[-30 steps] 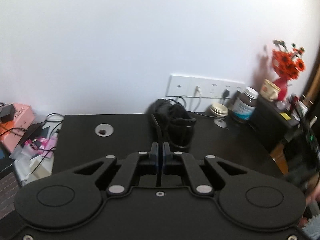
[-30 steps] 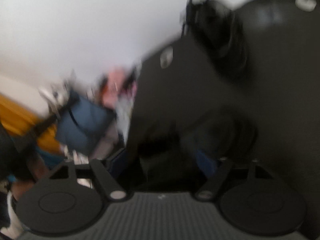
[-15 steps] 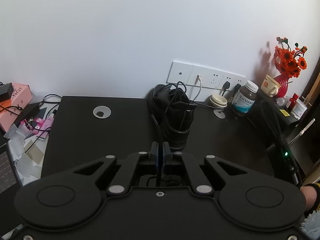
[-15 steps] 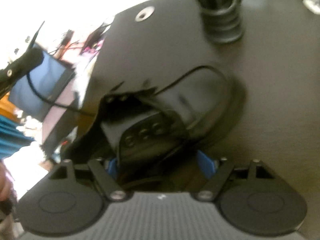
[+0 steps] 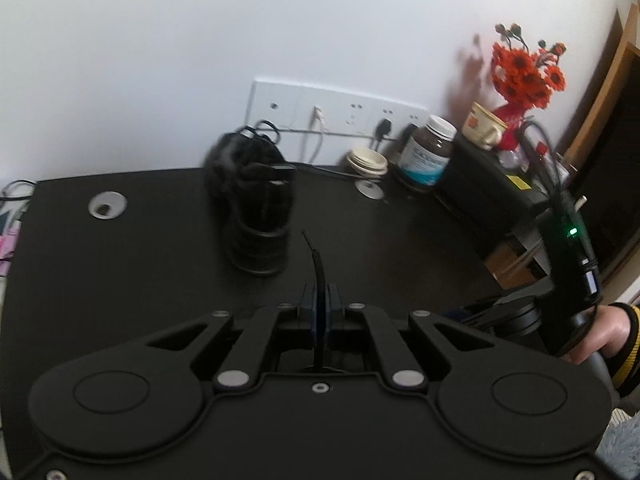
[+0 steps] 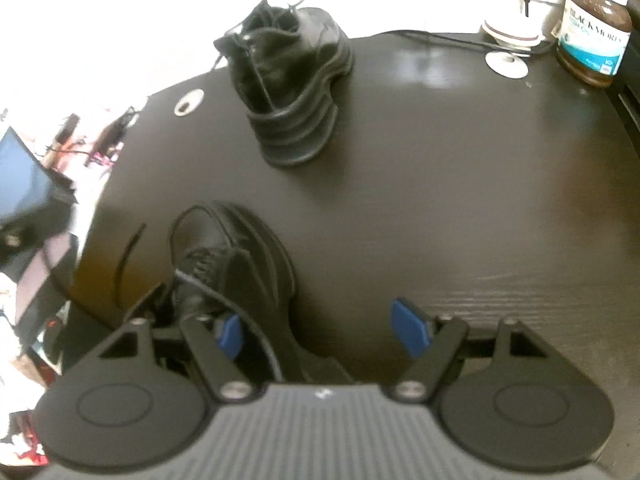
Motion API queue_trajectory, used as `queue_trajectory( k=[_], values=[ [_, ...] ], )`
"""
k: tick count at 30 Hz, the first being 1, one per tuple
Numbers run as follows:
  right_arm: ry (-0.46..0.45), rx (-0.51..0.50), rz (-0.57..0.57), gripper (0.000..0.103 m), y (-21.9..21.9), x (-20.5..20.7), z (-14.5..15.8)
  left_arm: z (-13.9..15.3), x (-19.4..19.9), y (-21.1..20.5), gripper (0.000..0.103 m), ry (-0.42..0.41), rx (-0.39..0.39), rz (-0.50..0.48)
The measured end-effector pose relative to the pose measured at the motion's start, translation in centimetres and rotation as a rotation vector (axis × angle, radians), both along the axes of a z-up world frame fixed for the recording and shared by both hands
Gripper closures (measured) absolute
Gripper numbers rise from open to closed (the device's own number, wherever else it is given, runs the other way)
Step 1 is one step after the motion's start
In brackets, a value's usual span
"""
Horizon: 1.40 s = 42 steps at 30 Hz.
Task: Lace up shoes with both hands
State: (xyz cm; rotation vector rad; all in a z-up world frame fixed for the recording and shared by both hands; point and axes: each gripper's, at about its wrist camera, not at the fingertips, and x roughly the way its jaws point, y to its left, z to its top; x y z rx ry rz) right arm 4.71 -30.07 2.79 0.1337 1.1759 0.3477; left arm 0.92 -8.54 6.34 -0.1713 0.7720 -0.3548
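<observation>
Two black shoes stand on the dark table. The far shoe is upright near the wall, its laces bunched on top. The near shoe lies just below my right gripper, whose blue pads stand wide apart and open, the left pad over the shoe's side. A black lace runs from the shoe's eyelets past that pad. My left gripper is shut on a black lace end that sticks up between its fingers. The right gripper's handle and a hand show at the right of the left wrist view.
Along the wall sit a brown supplement jar, a white lid stack, a cup and red flowers on a black box. A cable grommet is at the table's left. Clutter lies off the left edge.
My left gripper has lifted and swung; the lace end now stands up between its fingers. The right gripper drew back from the near shoe and the view has sharpened.
</observation>
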Motion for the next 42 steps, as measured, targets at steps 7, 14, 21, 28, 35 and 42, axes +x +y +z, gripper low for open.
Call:
queue_trajectory(
  k=[7,14,21,28,35,42],
  values=[
    [-0.072,0.159,0.046,0.028,-2.3,-0.5,3.9,-0.6,-0.2,-0.5,0.1,0.036,-0.032,0.008],
    [0.018,0.655,-0.113,0.039,-4.3,2.5,4.3,-0.1,-1.5,-2.9,0.1,0.01,0.03,-0.058],
    [0.181,0.748,-0.078,0.086,-0.7,4.0,1.5,0.0,-3.0,-3.5,0.1,-0.005,0.096,-0.08],
    [0.214,0.769,-0.102,0.1,-0.4,3.4,0.6,-0.4,-2.9,-3.1,0.09,-0.002,0.101,-0.038],
    [0.221,0.76,-0.113,0.1,-0.3,3.4,0.3,-0.7,-2.2,-3.3,0.089,-0.004,0.089,-0.036],
    [0.135,0.584,-0.059,0.073,-0.2,3.0,1.4,-1.1,-1.4,-1.4,0.1,0.064,0.017,-0.015]
  ],
)
